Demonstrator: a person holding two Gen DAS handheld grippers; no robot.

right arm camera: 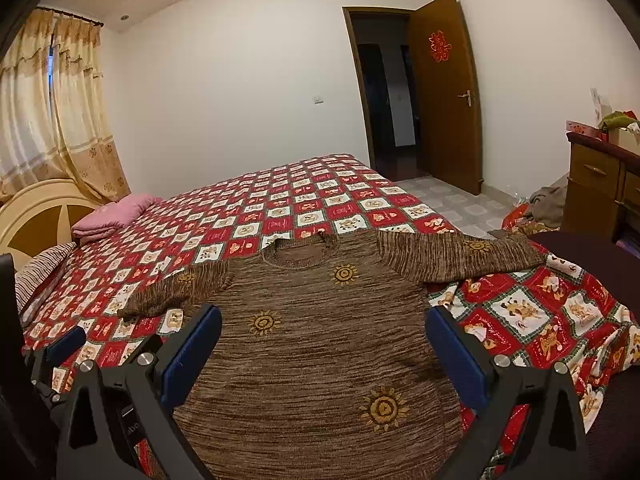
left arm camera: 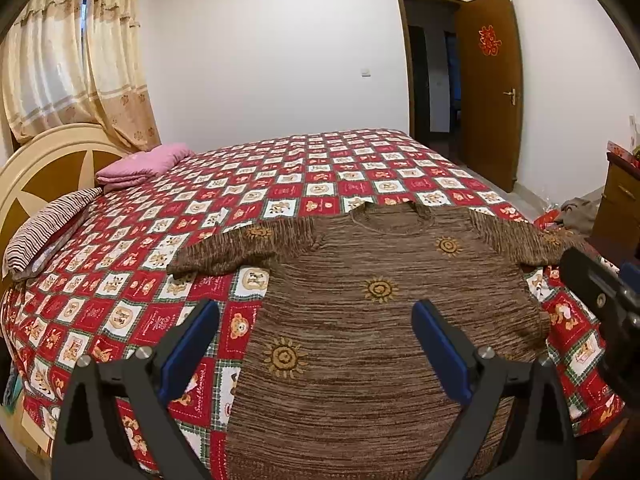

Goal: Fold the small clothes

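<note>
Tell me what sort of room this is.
A bedroom in a home, most likely: a bed with a headboard, pillows at its head, curtains behind, and a dresser by the open door.

White walls (right arm camera: 224,92), curtained window (left arm camera: 60,64), open brown door (right arm camera: 444,92), tiled floor (right arm camera: 460,208).

One legible sign: a red double-happiness character (囍) (right arm camera: 438,47) on the open brown door (right arm camera: 448,120), upper right of frame. Bedspread (left arm camera: 280,184) lettering is unreadable.
</note>
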